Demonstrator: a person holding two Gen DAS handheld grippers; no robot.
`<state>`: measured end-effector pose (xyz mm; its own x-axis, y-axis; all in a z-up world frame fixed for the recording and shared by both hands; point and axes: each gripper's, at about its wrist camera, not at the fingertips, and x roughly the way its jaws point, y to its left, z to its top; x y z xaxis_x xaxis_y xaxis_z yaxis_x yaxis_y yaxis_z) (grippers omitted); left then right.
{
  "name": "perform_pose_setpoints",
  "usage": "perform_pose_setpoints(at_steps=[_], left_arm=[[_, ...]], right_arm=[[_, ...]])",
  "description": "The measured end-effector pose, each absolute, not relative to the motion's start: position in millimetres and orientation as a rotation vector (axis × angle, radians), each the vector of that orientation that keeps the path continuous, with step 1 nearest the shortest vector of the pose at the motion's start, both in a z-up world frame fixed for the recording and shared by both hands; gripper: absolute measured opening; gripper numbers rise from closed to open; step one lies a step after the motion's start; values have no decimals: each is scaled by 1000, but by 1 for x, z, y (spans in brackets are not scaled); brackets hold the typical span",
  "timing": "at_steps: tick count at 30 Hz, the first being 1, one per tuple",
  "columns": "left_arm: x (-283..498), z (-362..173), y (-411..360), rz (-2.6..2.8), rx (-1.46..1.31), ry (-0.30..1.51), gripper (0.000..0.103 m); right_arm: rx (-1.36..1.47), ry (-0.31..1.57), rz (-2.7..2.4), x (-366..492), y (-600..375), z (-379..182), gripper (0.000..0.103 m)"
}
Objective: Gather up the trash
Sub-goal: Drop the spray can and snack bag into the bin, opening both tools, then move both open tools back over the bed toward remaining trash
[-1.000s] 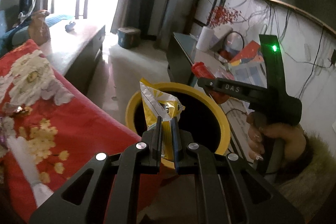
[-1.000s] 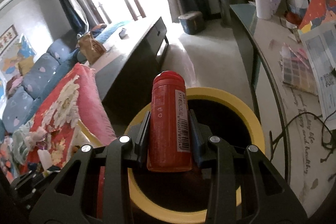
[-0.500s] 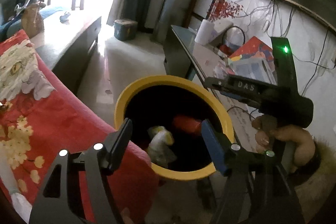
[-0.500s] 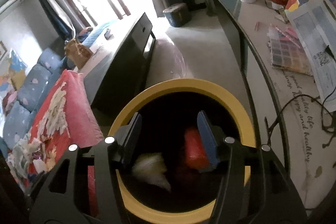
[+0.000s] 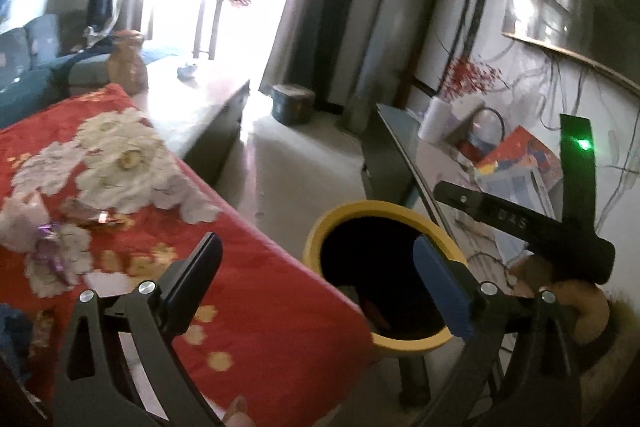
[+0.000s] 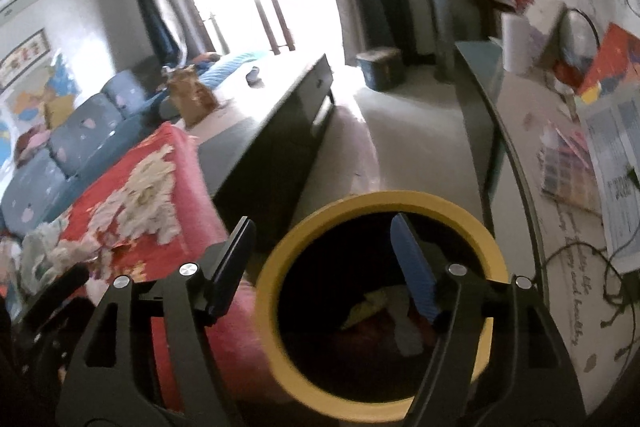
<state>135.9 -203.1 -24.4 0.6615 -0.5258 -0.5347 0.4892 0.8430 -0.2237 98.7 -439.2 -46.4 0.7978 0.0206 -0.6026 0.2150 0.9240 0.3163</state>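
While both grippers' fingers (image 6: 412, 267) spread empty, crumpled trash (image 6: 384, 311) fills the yellow-rimmed bin (image 6: 320, 227).

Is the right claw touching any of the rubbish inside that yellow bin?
Apart. The right wrist view shows the right claw, jaws opening and empty, above the yellow bin, the rubbish lying far below.

Readable only in part: the letters "DAS" in pale print on the black arm of the right gripper (image 5: 500, 219), seen from the left wrist just right of the yellow bin (image 5: 320, 239). Cursive writing on the table top (image 6: 568, 267) right of that bin, too blurred to make out.
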Motion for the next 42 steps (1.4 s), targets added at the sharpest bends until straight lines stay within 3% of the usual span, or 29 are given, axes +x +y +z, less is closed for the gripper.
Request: perform_pose_setpoints(at_steps=[21, 42], left_arm=[[110, 7, -96, -393, -152, 486, 94], [97, 13, 29, -145, -208, 467, 94]], right_arm=[[206, 592, 104, 81, -333, -8, 71], [83, 657, 329, 73, -247, -16, 72]])
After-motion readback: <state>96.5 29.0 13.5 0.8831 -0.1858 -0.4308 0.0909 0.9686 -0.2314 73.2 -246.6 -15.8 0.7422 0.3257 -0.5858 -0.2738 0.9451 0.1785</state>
